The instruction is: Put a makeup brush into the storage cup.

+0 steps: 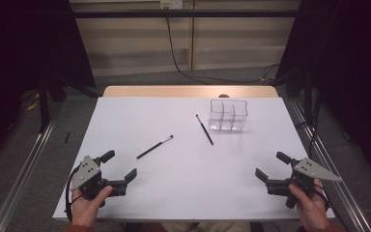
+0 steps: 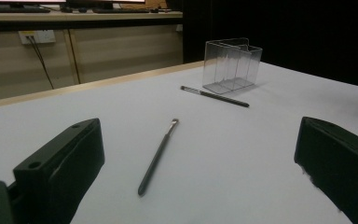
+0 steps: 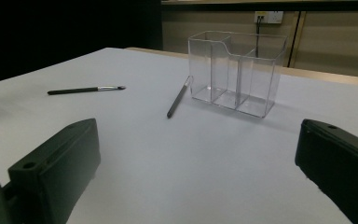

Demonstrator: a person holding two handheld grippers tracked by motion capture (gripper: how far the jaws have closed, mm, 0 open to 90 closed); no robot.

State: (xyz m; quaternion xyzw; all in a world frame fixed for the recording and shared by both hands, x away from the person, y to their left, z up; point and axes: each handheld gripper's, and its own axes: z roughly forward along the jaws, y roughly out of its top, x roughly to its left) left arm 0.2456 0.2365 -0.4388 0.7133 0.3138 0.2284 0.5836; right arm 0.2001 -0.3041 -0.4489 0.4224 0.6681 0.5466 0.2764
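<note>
White table (image 1: 183, 169) bears two brushes (image 1: 155, 147) and a clear organizer (image 1: 228, 115); both tools (image 1: 121, 166) gape wide, empty.

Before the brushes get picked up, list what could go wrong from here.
1. Both brushes lie flat on the table; the left gripper may pinch the thin near brush badly and flick it away.
2. The far brush lies close beside the clear organizer; the right gripper could bump the light-looking box.
3. The organizer's compartments look narrow, so a tilted brush might catch the rim.
</note>
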